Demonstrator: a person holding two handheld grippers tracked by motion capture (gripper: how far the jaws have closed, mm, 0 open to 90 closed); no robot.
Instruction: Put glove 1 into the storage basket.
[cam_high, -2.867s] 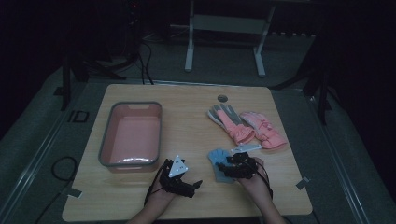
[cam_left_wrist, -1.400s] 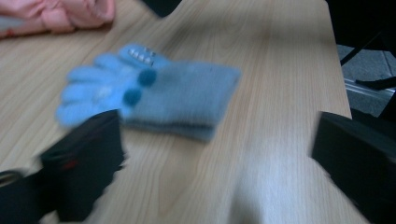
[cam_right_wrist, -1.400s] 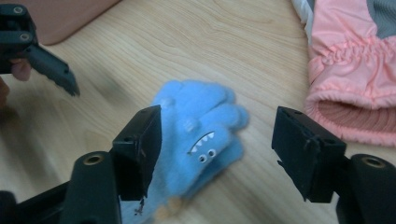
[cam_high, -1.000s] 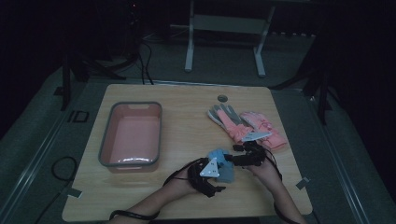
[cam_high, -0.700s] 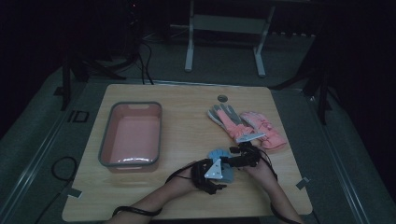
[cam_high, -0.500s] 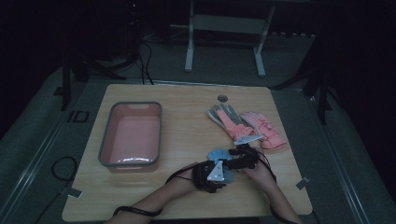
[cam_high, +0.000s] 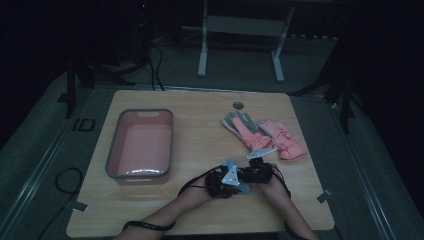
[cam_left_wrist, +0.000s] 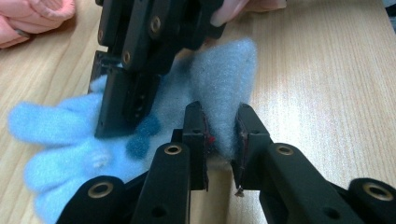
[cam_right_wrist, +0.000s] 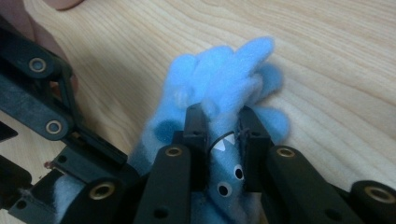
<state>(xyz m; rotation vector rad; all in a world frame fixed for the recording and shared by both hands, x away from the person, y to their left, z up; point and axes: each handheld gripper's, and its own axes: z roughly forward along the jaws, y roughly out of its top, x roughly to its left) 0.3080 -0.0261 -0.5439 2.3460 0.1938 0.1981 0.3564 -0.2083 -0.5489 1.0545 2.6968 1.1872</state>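
Lying flat on table (cam_high: 200, 130) near front edge: blue fleece glove (cam_left_wrist: 70, 140), both grippers on it. Left gripper (cam_left_wrist: 219, 135) jaws pinched on cuff-end fleece. Right gripper (cam_right_wrist: 223, 130) jaws clamped on glove body by printed eyes and teeth, fingers fanned out beyond. In high view, both grippers meet over glove, touching. Pink gloves (cam_high: 270, 136) well apart, back right. Pink bin (cam_high: 112, 160) left of hands, apart.
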